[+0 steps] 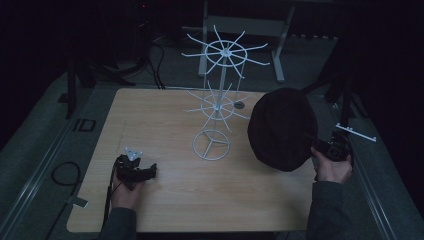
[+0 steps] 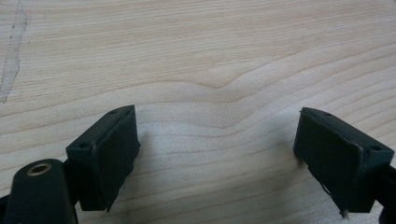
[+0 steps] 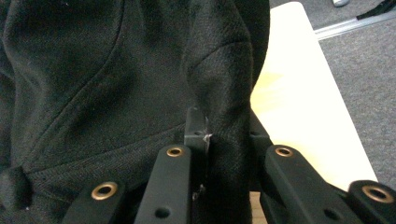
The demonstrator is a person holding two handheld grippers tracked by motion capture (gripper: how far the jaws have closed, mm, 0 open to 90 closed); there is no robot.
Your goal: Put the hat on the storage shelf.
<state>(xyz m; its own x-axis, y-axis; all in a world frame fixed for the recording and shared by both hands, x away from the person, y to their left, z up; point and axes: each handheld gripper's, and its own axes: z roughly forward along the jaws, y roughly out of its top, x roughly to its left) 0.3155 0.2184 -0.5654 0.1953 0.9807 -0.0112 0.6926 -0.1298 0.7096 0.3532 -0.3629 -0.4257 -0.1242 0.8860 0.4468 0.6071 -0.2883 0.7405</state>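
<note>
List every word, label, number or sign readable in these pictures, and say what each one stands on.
None: no readable text anywhere.
The black hat, the white wire rack and the wooden table carry no lettering.
A small red light glows in the dark background; it forms no readable sign.

Black hat (image 1: 282,130) in right claw (image 1: 320,146)

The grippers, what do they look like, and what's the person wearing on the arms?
Both are black. The left gripper carries a grey three-cornered plate on top and trails a black cable; its fingers are blocky, with flat dark pads. The right gripper has black linkage bars with brass-ringed holes. Both forearms are in dark grey sleeves.
</note>
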